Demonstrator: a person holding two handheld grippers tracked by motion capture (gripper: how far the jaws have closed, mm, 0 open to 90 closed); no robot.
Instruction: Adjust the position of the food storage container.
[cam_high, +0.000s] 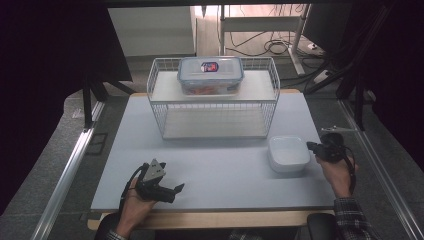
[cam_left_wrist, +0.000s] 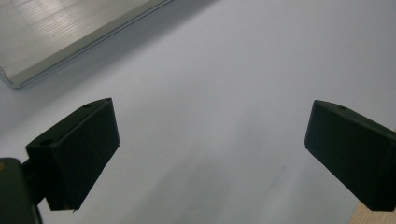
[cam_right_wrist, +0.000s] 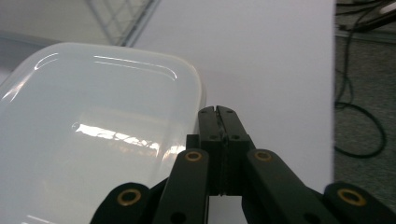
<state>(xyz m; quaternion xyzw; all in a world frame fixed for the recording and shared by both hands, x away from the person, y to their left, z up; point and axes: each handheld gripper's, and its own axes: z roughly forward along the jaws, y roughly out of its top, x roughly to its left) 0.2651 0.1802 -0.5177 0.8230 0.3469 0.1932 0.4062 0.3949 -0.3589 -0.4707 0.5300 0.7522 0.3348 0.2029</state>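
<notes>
Right gripper (cam_high: 311, 146) at the white dish (cam_high: 288, 153)

Your right fingers (cam_right_wrist: 218, 116) are pressed together just beside its rim; your left gripper (cam_high: 176, 189) rests on the table (cam_high: 225, 170), fingers spread, holding nothing.

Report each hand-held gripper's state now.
Left hand-held gripper: open, nothing between the jaws.
Right hand-held gripper: shut, beside the white dish, holding nothing.

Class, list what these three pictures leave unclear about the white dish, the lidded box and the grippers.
- White dish: the right gripper view cuts off its left and bottom parts.
- Lidded box: high view, label too small; contents blurred behind the wall.
- Left gripper: its view's edges cut off its body.
</notes>
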